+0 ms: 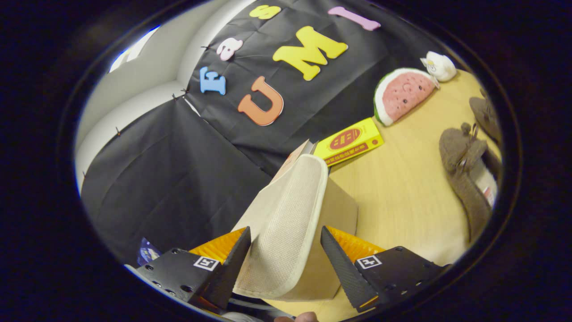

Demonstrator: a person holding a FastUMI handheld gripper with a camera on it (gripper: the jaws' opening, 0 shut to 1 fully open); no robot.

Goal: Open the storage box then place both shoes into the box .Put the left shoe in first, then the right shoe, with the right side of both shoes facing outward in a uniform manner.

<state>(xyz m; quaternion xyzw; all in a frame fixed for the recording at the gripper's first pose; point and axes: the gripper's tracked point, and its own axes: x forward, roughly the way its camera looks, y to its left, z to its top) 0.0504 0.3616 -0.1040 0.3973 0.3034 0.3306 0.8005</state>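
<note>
The gripper [285,250] has its fingers spread around the woven fabric lid [288,219] of the box [342,210]; left finger touches it. A fuzzy shoe [464,179] lies on the wooden table [402,188].

A pale wooden tabletop [402,188] meets the black cloth wall [178,170]. Above the cloth, a white wall [134,107] curves toward a bright window [129,53].
</note>
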